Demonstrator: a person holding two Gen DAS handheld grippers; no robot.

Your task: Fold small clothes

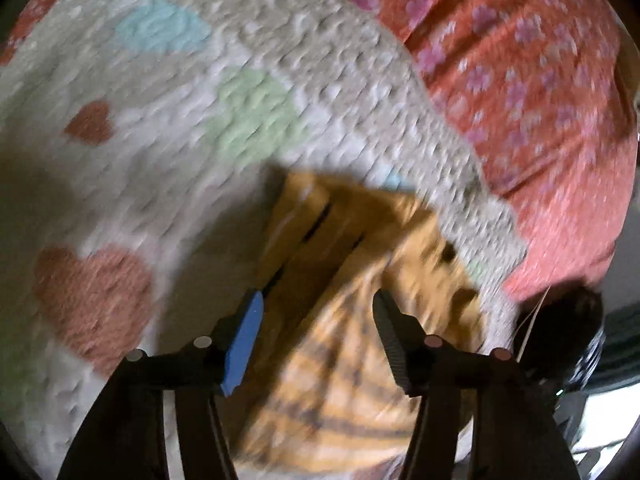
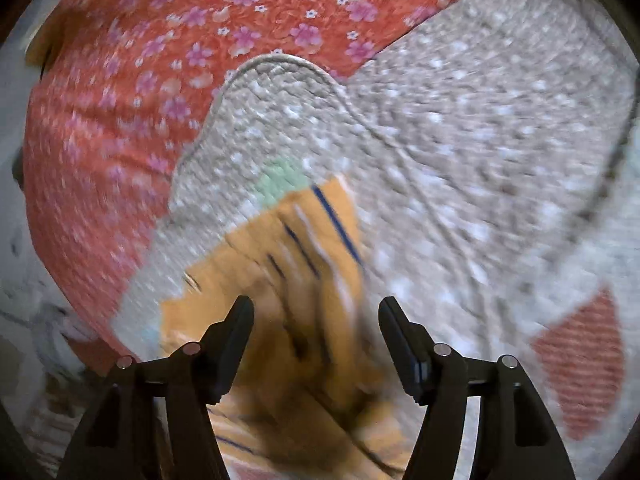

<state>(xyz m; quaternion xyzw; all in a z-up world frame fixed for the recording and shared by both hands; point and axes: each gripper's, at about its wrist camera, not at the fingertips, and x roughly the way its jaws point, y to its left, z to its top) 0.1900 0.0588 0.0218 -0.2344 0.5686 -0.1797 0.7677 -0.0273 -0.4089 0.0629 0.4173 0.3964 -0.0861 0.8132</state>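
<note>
Garment: a small orange piece of clothing (image 1: 336, 364) with dark and pale stripes lay on the quilt, low in both wrist views; both pictures were smeared by motion, so its exact shape could not be told.
Left side of the left wrist view: a cream textured quilt (image 1: 168, 184) with brown, blue and green hearts filled this part.
Left gripper (image 1: 318, 300): its jaws stood apart, a blue pad (image 1: 243, 350) on the left finger, nothing pinched between them; the orange cloth showed below and between the fingers, and whether any tip touched it could not be told.
Right side of the left wrist view: a red bedcover with pink flowers (image 1: 520, 80) lay beyond the quilt's edge.
Left side of the right wrist view: the same flowered red cover (image 2: 100, 152) ran under the quilt's rounded corner.
Right gripper (image 2: 316, 304): jaws wide apart, holding nothing, with the garment (image 2: 280, 280) seen between and beneath the fingers.
Right side of the right wrist view: quilt (image 2: 480, 152) with one red heart near the edge.
</note>
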